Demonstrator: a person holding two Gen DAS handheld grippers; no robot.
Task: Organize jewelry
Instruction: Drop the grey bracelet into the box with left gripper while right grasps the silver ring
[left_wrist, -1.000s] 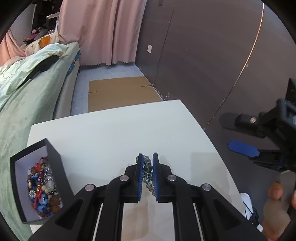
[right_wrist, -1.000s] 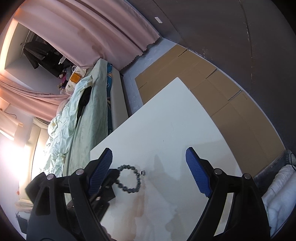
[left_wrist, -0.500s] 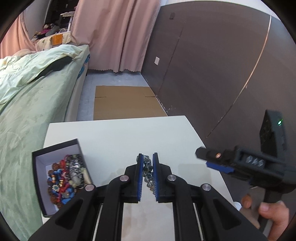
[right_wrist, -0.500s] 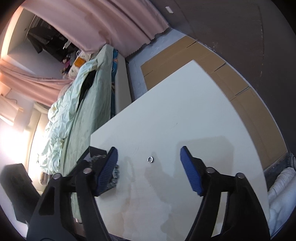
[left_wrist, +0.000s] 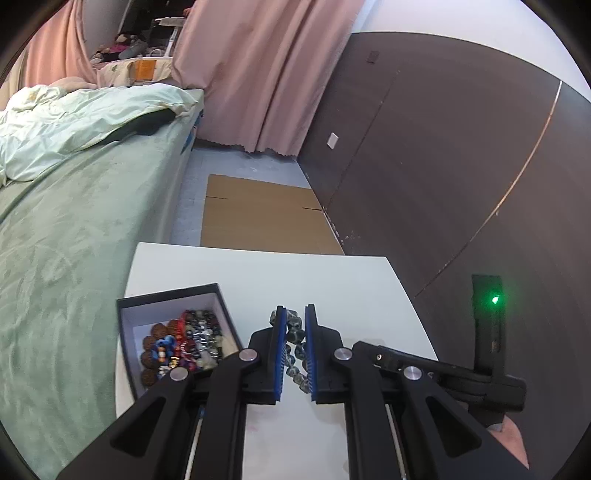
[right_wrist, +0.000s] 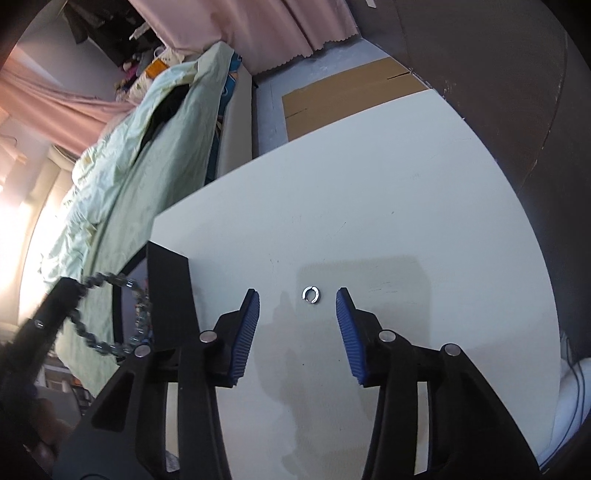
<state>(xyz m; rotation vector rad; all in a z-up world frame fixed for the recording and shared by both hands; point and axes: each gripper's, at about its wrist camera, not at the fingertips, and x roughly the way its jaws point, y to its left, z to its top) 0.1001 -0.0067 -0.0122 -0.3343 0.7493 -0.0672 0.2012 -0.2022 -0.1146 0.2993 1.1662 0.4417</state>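
My left gripper (left_wrist: 294, 314) is shut on a grey beaded bracelet (left_wrist: 295, 332), held above the white table (left_wrist: 295, 273) just right of a black box (left_wrist: 170, 293) with several beaded pieces (left_wrist: 181, 343) inside. In the right wrist view the bracelet (right_wrist: 138, 317) hangs as a loop from the left gripper's tip, over the box's wall (right_wrist: 170, 288). My right gripper (right_wrist: 296, 295) points down at the table; a small silver ring (right_wrist: 311, 294) lies between its blue fingertips (right_wrist: 251, 299). Its jaws are closing and do not touch the ring.
A bed with a green cover (left_wrist: 74, 221) runs along the table's left side. Flat cardboard (left_wrist: 258, 218) lies on the floor beyond the far edge, and a dark wall panel (left_wrist: 443, 166) stands to the right. The right tool's body (left_wrist: 480, 384) is close beside my left gripper.
The left gripper has carried the bracelet up and toward the box. The right gripper has come down over the ring, which now lies between its fingertips, and its jaws have narrowed.
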